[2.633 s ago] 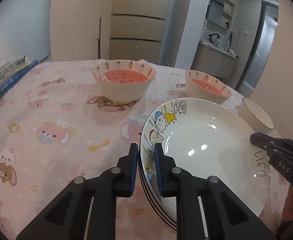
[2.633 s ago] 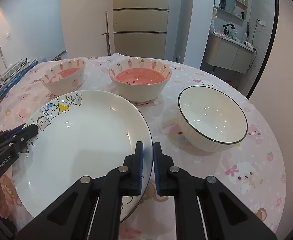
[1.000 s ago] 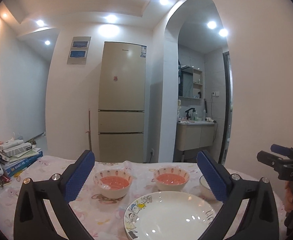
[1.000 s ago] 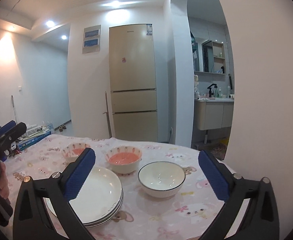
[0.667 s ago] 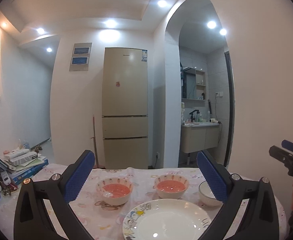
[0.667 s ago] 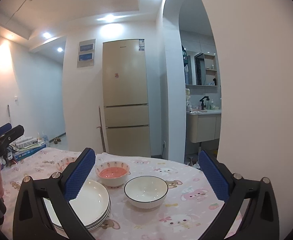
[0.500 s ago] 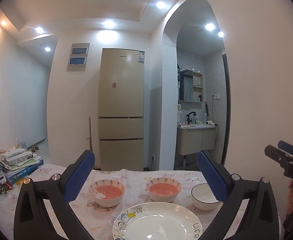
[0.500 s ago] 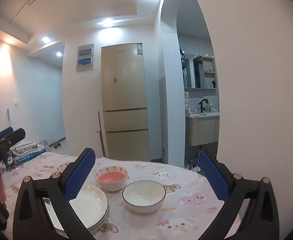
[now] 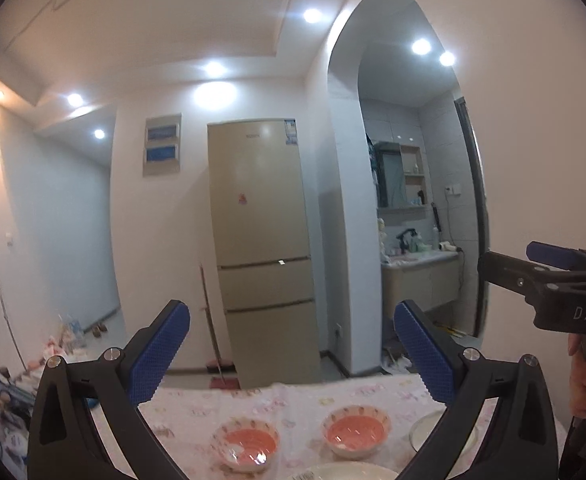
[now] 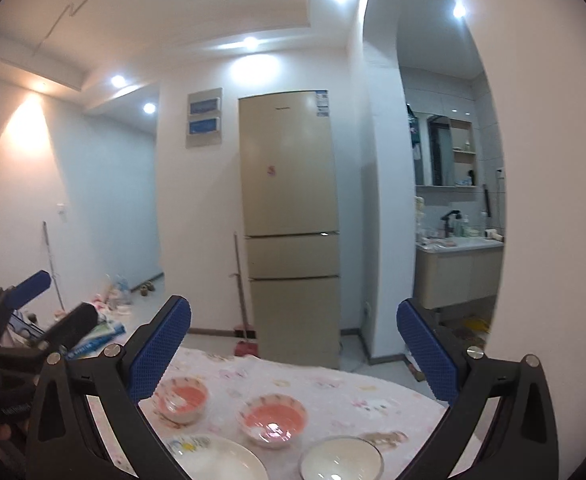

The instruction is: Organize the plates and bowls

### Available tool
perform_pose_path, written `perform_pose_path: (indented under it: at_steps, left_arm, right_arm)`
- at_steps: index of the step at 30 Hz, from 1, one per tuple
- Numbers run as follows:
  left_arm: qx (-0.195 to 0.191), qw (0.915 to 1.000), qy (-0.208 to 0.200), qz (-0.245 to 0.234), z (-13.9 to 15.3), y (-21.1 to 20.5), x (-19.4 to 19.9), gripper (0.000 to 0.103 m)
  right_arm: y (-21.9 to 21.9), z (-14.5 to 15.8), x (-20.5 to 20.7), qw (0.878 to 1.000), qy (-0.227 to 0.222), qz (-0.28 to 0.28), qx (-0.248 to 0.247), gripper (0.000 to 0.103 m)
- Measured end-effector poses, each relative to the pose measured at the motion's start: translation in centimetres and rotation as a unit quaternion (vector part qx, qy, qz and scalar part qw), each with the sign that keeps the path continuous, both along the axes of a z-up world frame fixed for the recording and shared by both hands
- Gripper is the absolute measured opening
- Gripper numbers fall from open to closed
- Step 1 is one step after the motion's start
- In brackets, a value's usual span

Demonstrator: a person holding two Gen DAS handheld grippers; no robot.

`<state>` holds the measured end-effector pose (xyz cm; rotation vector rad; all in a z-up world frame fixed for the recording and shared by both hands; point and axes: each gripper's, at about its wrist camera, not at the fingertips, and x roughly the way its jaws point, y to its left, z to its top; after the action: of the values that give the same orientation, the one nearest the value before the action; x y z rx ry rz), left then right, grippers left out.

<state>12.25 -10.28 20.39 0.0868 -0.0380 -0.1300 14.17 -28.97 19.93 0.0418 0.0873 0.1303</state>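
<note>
Blue-padded jaws of left gripper (image 9: 292, 350) seen spread wide, nothing held; right gripper (image 10: 294, 350) likewise wide, empty. Both raised well above table (image 10: 333, 392) w/ pink cartoon cloth. Two pink bowls (image 10: 272, 426) set side by side on cloth, apart. White bowl (image 10: 341, 462) w/ dark rim placed near right pink bowl. Plate stack (image 10: 217, 460) at bottom edge, partly cut off, in front of left pink bowl. Beige fridge (image 10: 291, 216) seen behind table. Person's hand (image 9: 583, 384) glimpsed on right gripper handle.
</note>
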Motion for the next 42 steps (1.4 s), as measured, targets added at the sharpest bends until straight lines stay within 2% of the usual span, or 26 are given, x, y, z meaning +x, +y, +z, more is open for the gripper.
perform_pose_path:
  at_steps: [3,6,7,8,9,13,16,18,20,22,24,26,27,31,32,33,34,36,38,40,42]
  left_arm:
    - [-0.008,0.9994,-0.026,0.023,0.6,0.7,1.0,0.103]
    - [0.006,0.9996,-0.012,0.026,0.8,0.7,3.0,0.103]
    - [0.017,0.9984,-0.014,0.053,0.6,0.6,3.7,0.103]
    - [0.018,0.9958,-0.019,0.088,0.4,0.6,4.3,0.103]
    - [0.011,0.9945,-0.019,0.103,0.3,0.8,4.8,0.103]
    - [-0.034,0.9985,0.039,0.017,0.1,1.4,8.0,0.103]
    - [-0.044,0.9959,0.08,0.001,-1.0,0.8,11.4,0.103]
    - [-0.053,0.991,0.122,-0.02,-2.3,0.3,14.5,0.103]
    - [-0.053,0.9805,0.183,-0.047,-3.6,-0.4,18.3,0.103]
    - [-0.05,0.9655,0.245,-0.071,-5.4,-1.0,21.7,0.102]
    - [-0.046,0.954,0.287,-0.073,-7.3,-1.3,24.0,0.1]
    - [-0.038,0.9468,0.314,-0.061,-9.1,-1.3,25.7,0.098]
    - [-0.03,0.9395,0.336,-0.059,-10.1,-1.4,26.8,0.095]
    - [-0.032,0.9287,0.366,-0.053,-12.3,-1.2,28.5,0.091]
    - [-0.031,0.9236,0.379,-0.051,-13.1,-1.3,29.1,0.09]
    - [-0.033,0.9174,0.394,-0.042,-13.5,-1.2,30.0,0.08]
    - [-0.041,0.9068,0.419,-0.029,-14.7,-0.9,30.4,0.068]
    - [-0.055,0.8909,0.449,-0.036,-16.6,-0.6,31.3,0.059]
    - [-0.052,0.8764,0.477,-0.045,-18.3,-0.7,32.1,0.057]
    - [-0.056,0.8677,0.491,-0.055,-19.3,-0.8,32.6,0.055]
    - [-0.065,0.8548,0.509,-0.076,-20.4,-1.2,32.9,0.054]
  right_arm:
    - [0.4,0.9,1.1,1.0,-0.021,-0.003,0.018,0.103]
    - [-0.1,0.7,2.6,0.998,-0.021,-0.002,0.051,0.103]
    - [-0.4,0.3,3.2,0.998,-0.015,-0.002,0.059,0.103]
    - [-0.7,0.0,3.9,0.998,-0.006,-0.008,0.065,0.103]
    - [-1.0,-0.2,4.9,0.997,0.009,-0.018,0.069,0.103]
    - [-2.2,-1.5,8.1,0.995,0.05,-0.037,0.081,0.103]
    - [-2.9,-2.9,10.5,0.991,0.093,-0.035,0.091,0.103]
    - [-2.8,-3.6,11.7,0.989,0.116,-0.038,0.079,0.103]
    - [-2.5,-4.3,12.7,0.988,0.134,-0.037,0.063,0.103]
    - [-2.1,-5.2,13.3,0.986,0.152,-0.033,0.051,0.103]
    - [-1.6,-5.9,14.2,0.984,0.17,-0.031,0.037,0.103]
    - [-1.4,-6.8,15.5,0.981,0.191,-0.031,0.026,0.101]
    - [-1.3,-7.4,16.4,0.978,0.207,-0.03,0.019,0.098]
    - [-1.4,-10.0,19.2,0.964,0.265,-0.035,-0.005,0.091]
    - [-1.8,-10.6,20.1,0.959,0.281,-0.03,0.005,0.087]
    - [-2.1,-11.5,20.8,0.953,0.302,-0.018,0.021,0.082]
    - [-2.3,-12.4,21.5,0.945,0.325,-0.005,0.034,0.079]
    - [-2.6,-14.2,22.8,0.928,0.368,0.017,0.051,0.067]
    - [-2.7,-15.8,23.7,0.913,0.403,0.028,0.055,0.063]
    - [-2.8,-17.0,24.3,0.903,0.426,0.025,0.051,0.058]
    - [-2.9,-18.0,24.7,0.894,0.444,0.03,0.052,0.051]
